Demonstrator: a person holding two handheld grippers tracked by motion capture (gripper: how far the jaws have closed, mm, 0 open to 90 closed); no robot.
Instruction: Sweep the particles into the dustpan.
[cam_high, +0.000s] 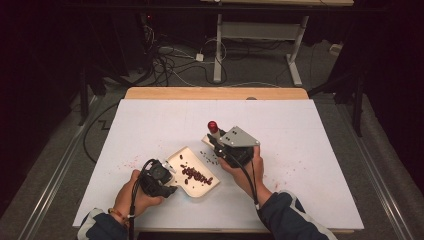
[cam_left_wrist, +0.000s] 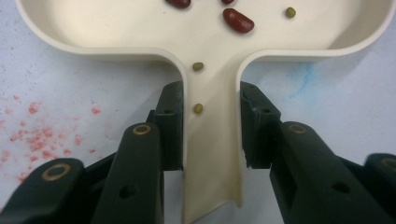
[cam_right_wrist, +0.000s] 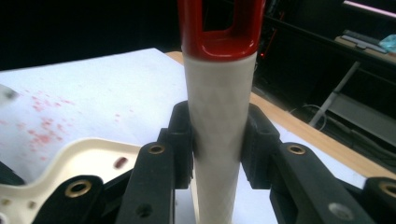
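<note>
Black jaws of the left gripper (cam_left_wrist: 210, 135) clamp the handle of a cream dustpan (cam_left_wrist: 210, 60) lying flat on the white table (cam_high: 300, 150). Just beside its open edge, the right gripper (cam_right_wrist: 217, 140) squeezes a white brush handle (cam_right_wrist: 219, 121) with a red tip. Red beans (cam_high: 196, 175) and small green ones (cam_left_wrist: 198, 66) lie in the pan.

The right gripper (cam_right_wrist: 215, 154) clamps a white handle (cam_right_wrist: 218, 135) with a red end (cam_right_wrist: 219, 42), its black fingers (cam_right_wrist: 180, 140) pressing on both sides. Lower left lies a cream dustpan (cam_right_wrist: 79, 158) holding a bean (cam_right_wrist: 120, 162), on the white table (cam_right_wrist: 93, 88) speckled with pink stains (cam_right_wrist: 42, 130).
</note>
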